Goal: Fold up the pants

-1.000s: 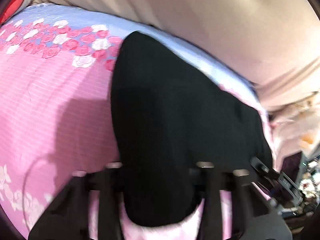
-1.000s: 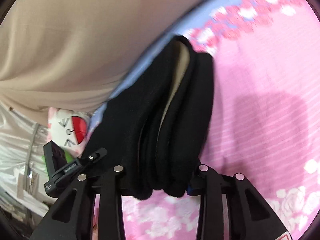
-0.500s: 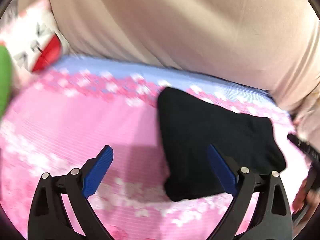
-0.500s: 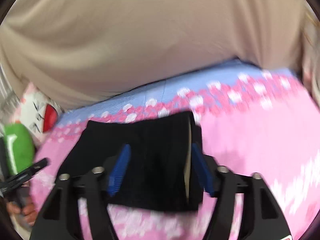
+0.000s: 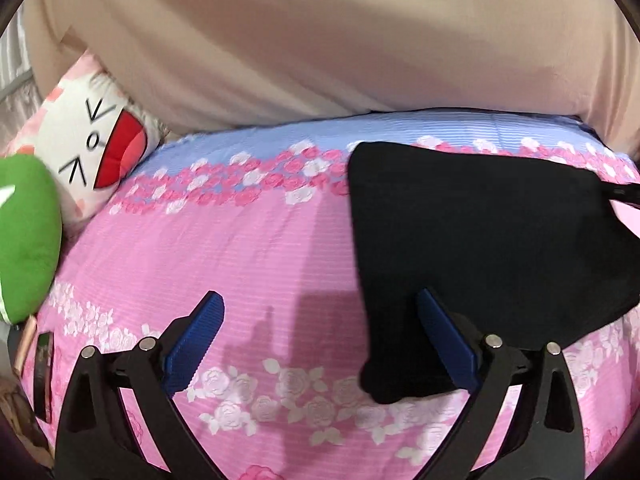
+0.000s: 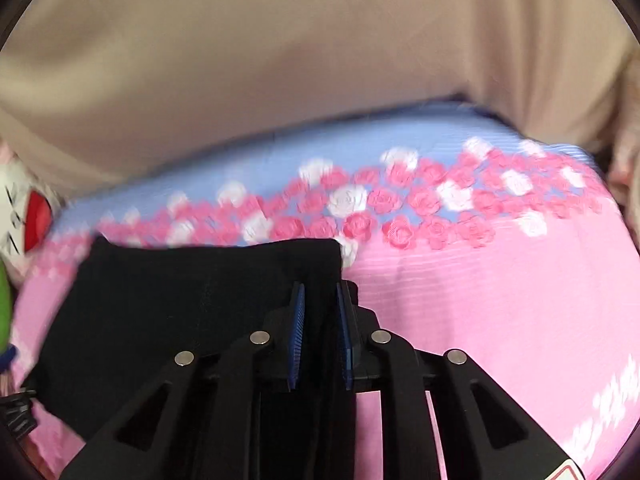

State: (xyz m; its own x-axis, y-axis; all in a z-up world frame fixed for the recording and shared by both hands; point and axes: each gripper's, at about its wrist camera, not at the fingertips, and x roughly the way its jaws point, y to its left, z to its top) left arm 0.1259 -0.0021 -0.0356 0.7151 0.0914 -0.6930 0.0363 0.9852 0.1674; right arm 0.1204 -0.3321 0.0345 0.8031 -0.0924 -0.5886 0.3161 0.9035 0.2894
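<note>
So on the far left there's a green plush (image 5: 24, 236) and a cartoon-face pillow (image 5: 92, 148) at the edge of the pink rose bedsheet (image 5: 224, 256). Left gripper (image 5: 320, 336) is spread wide and opening, nothing between the pads, hovering over bare sheet. Folded black pants (image 5: 488, 248) lie flat just right of it. Right gripper (image 6: 320, 336) is closing, pads nearly together above the pants' right edge; can't tell if cloth's pinched.
</note>
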